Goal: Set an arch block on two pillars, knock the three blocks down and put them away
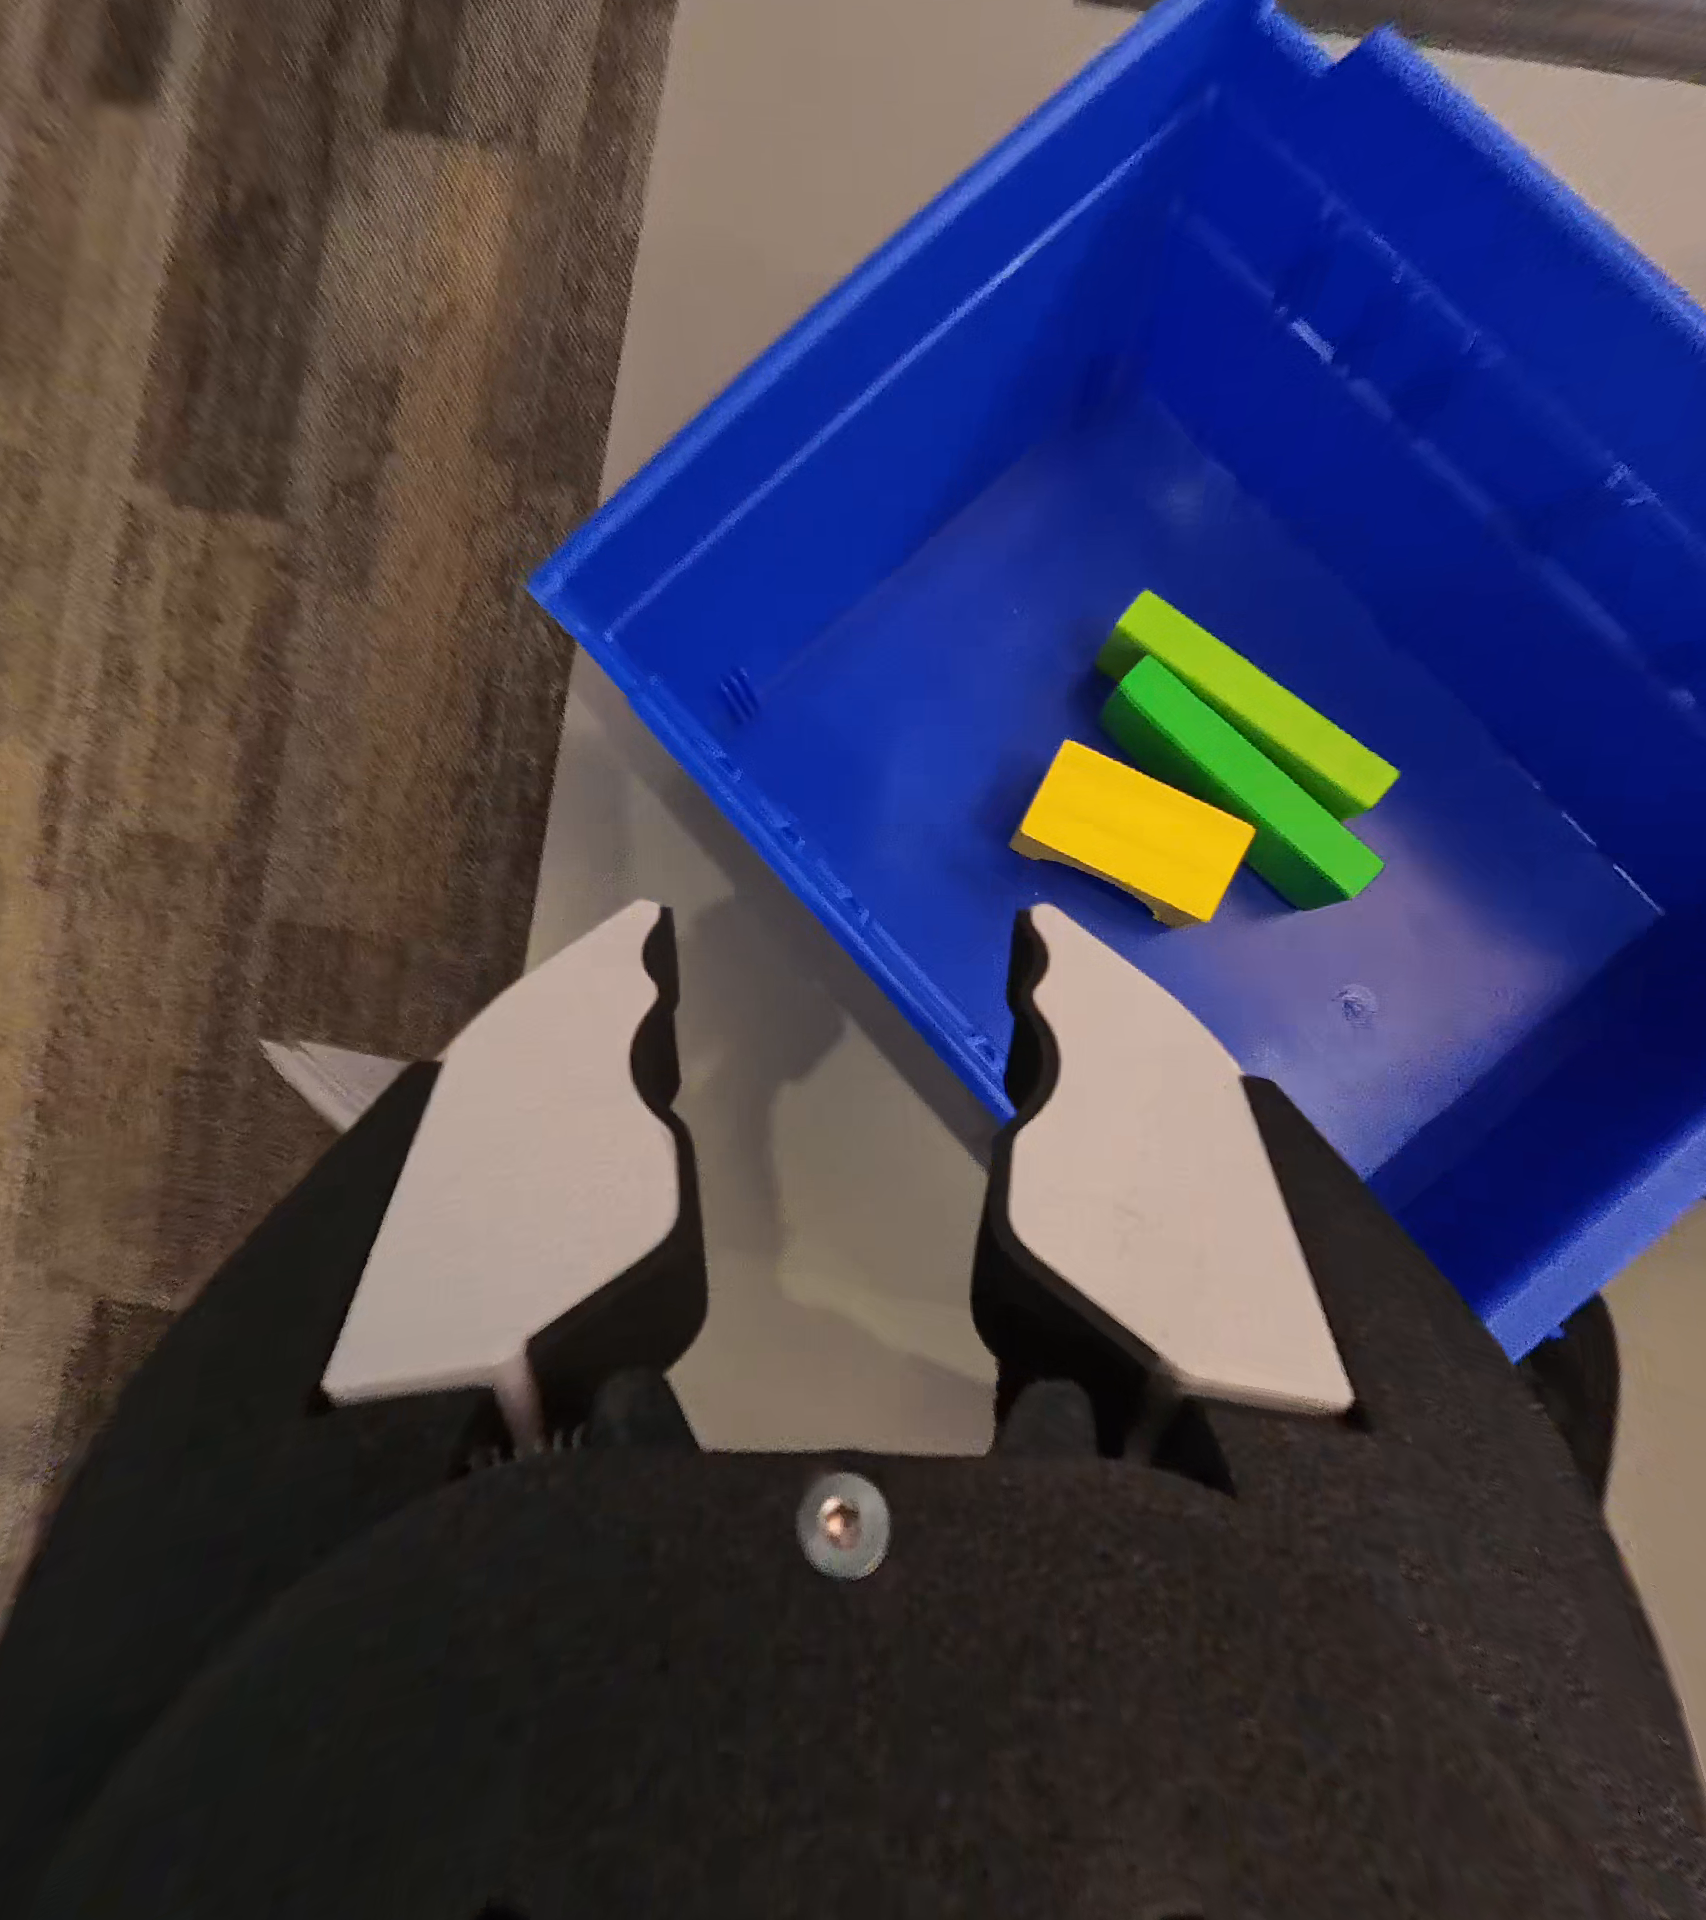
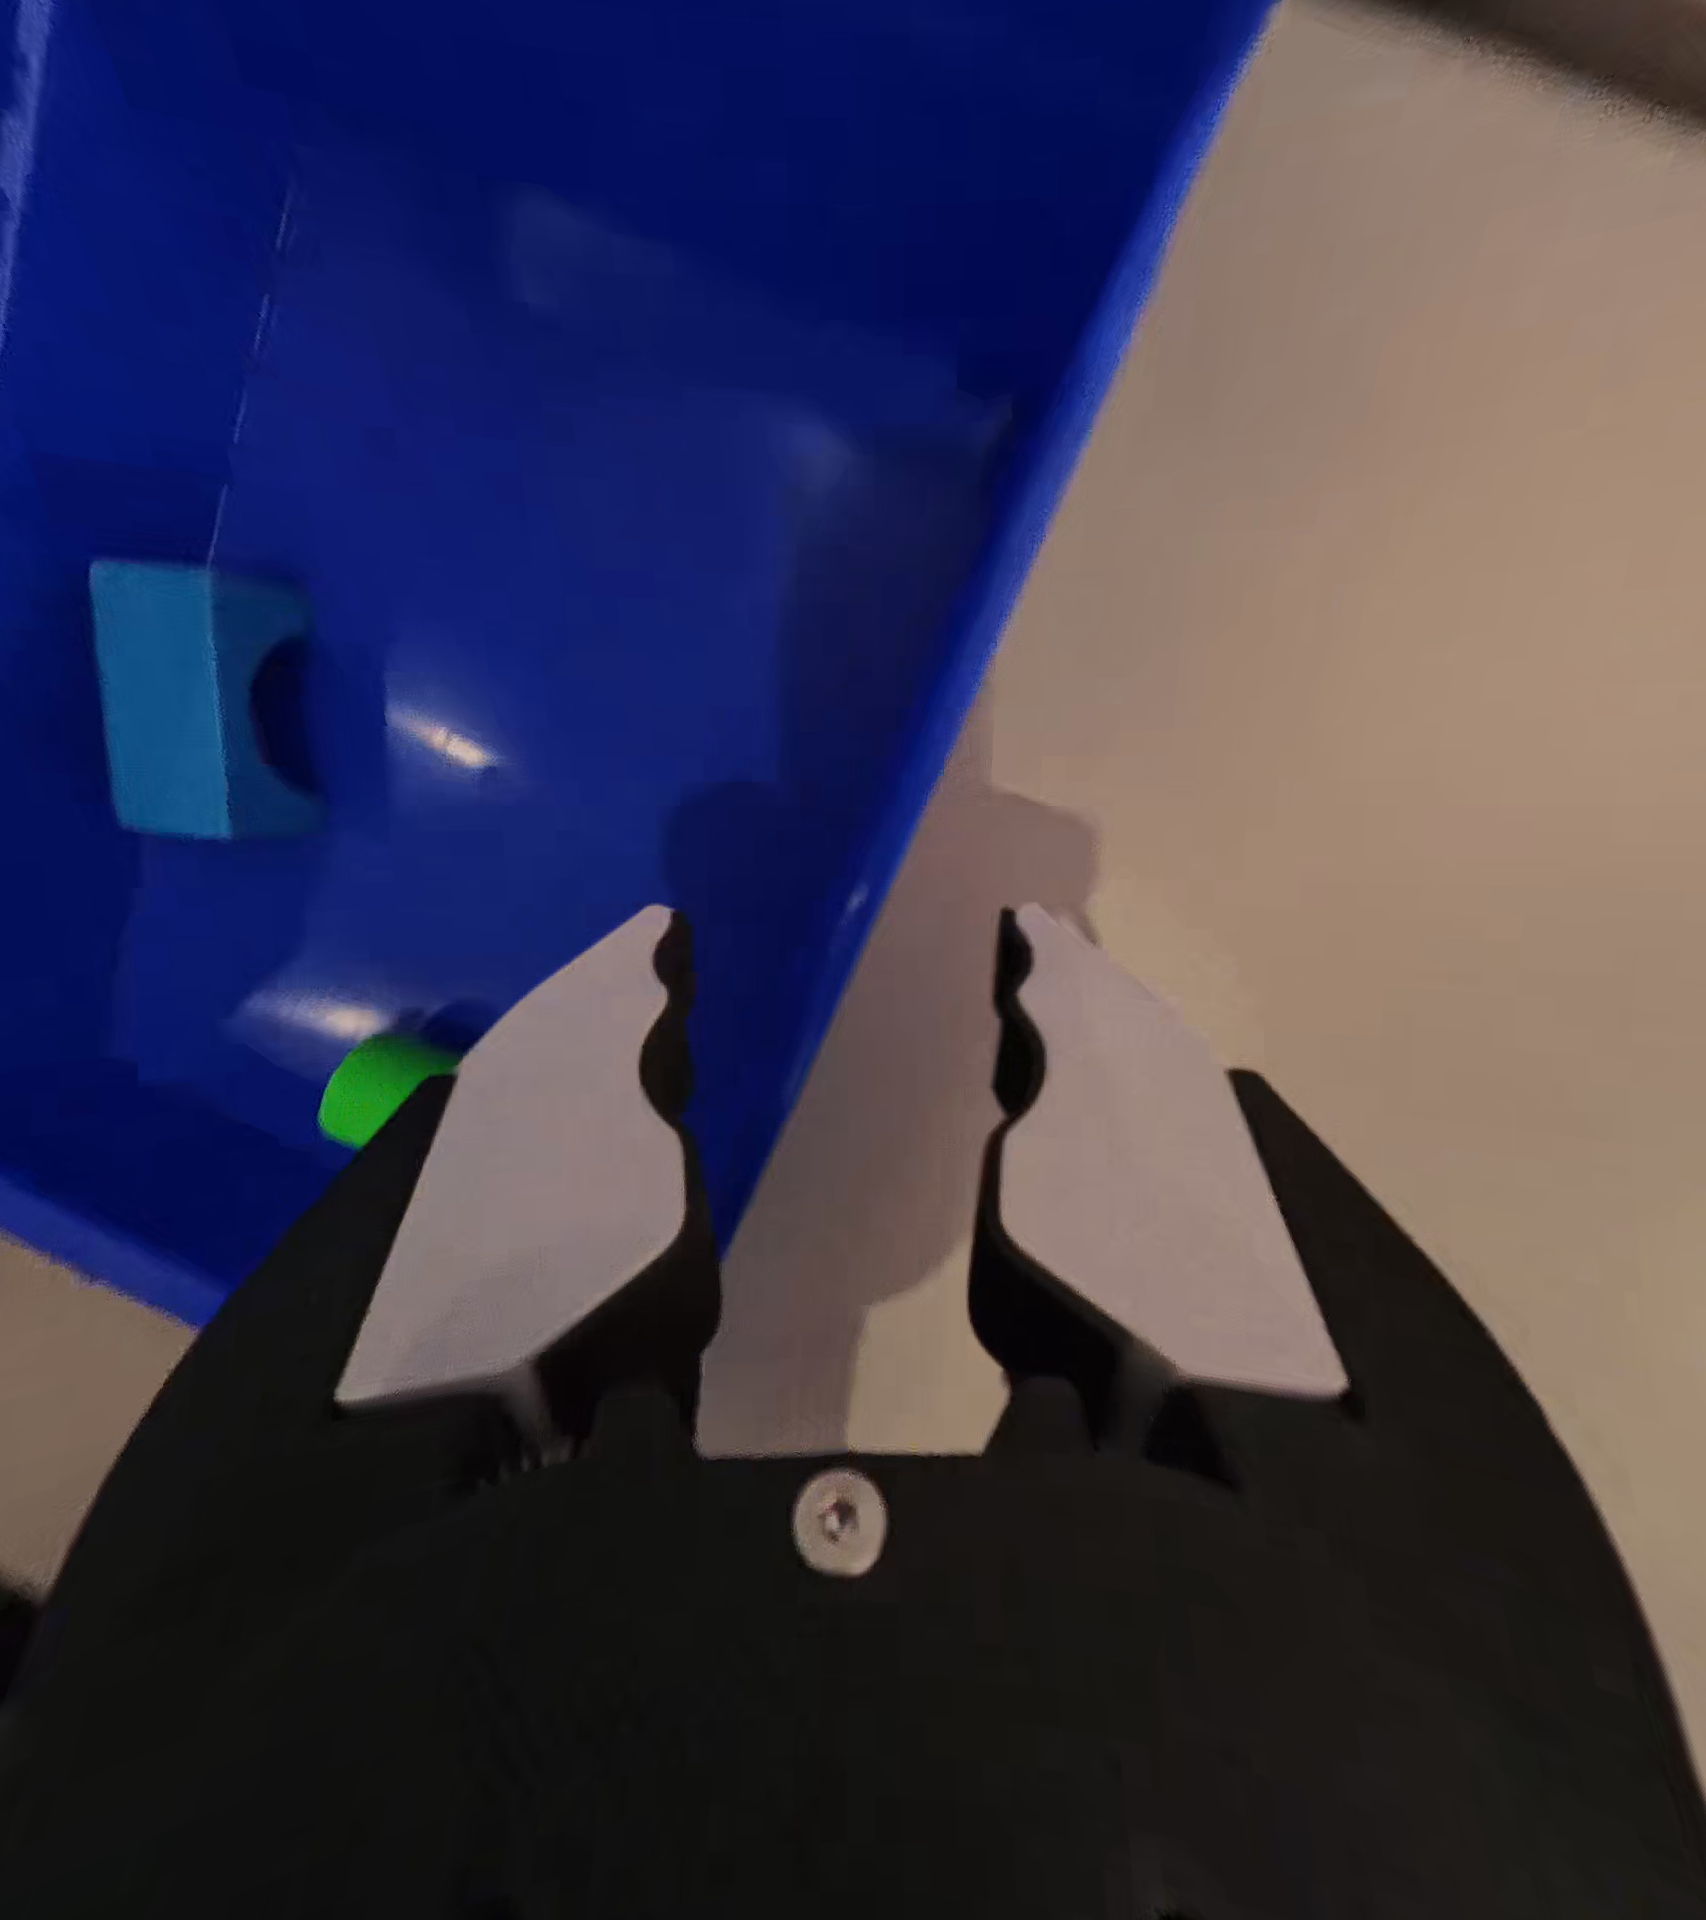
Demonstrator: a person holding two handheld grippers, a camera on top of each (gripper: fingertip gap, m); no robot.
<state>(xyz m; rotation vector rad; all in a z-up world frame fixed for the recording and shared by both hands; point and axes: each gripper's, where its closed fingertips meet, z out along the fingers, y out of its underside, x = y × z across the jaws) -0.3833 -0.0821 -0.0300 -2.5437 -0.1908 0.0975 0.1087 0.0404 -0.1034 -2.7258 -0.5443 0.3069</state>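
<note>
In the left wrist view a blue bin (image 1: 828,499) holds a yellow arch block (image 1: 1135,831), a dark green bar block (image 1: 1238,779) and a light green bar block (image 1: 1254,701), all lying on its floor. My left gripper (image 1: 844,914) is open and empty above the bin's near rim. In the right wrist view a blue bin (image 2: 1088,468) holds a light blue arch block (image 2: 174,696) and a green block (image 2: 376,1086) partly hidden by my finger. My right gripper (image 2: 838,914) is open and empty over the bin's right rim.
The bins rest on a pale table (image 1: 724,156). Its left edge borders brown patterned carpet (image 1: 205,520). In the right wrist view the pale table (image 2: 1451,727) spreads to the right of the bin. Both views are blurred. My hands' fingertips stand some 50 cm from each other.
</note>
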